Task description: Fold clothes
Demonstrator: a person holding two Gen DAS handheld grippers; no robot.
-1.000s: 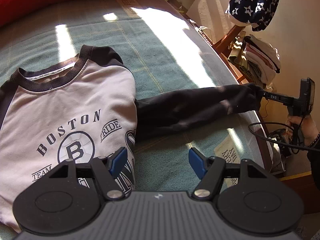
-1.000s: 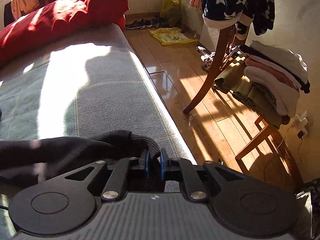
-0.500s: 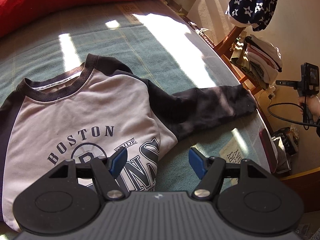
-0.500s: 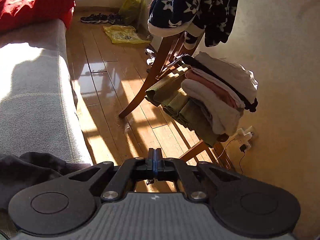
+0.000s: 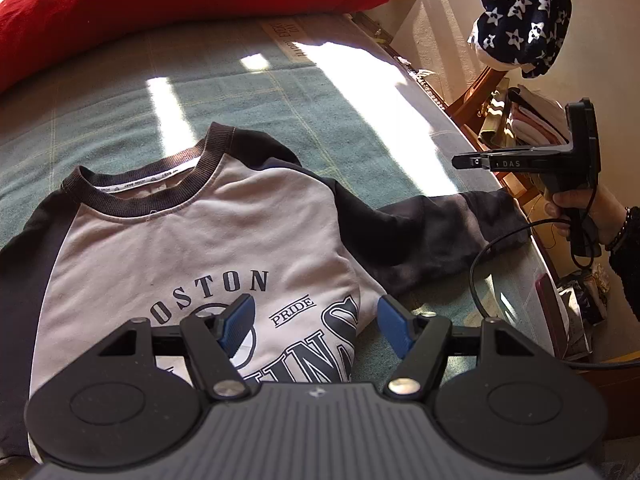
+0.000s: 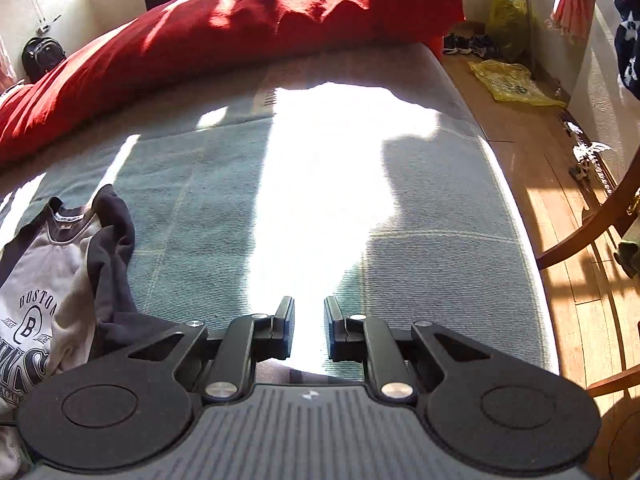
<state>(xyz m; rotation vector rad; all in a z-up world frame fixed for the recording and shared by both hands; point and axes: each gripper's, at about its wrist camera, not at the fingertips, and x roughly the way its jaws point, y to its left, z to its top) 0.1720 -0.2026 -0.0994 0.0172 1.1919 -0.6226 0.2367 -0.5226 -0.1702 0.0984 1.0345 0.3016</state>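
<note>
Left claw point(image 5: 316, 328): angled steeply down over the sweatshirt point(image 5: 192, 248), blue pads spread wide, nothing between them. It hangs over the lower printed chest, near the sweatshirt's right-hand edge in the left wrist view. Small drift since a second ago: more of the collar and print is in frame now, spread unchanged.

Right claw point(image 5: 460, 161): held by the person's hand point(image 5: 576, 208) above the bed's edge, past the sweatshirt's dark sleeve point(image 5: 440, 236), tips pointing back toward the sweatshirt. Cable loops down from the handle. In its own view, the right claw point(image 6: 309, 328) looks down over bare blanket, jaws opening, a narrow gap, nothing in it.

Diff vs earlier:
- A second ago the right claw pinched the sleeve cuff, sleeve pulled straight out from the sweatshirt.
- Half a second ago it was off the cuff, jaws pressed together, swung out facing the floor and chair.
- Now it faces the bed again, sweatshirt at the far left of its view.
- Sleeve now lies loose and a bit bunched, cuff end at the bed's edge, no claw touching it.

Sweatshirt: flat, face up on the green blanket point(image 5: 280, 96) of the bed, collar toward the red duvet point(image 5: 180, 4). Grey body, dark sleeves, "BOSTON" print. Its other sleeve runs off the left of frame.
</note>
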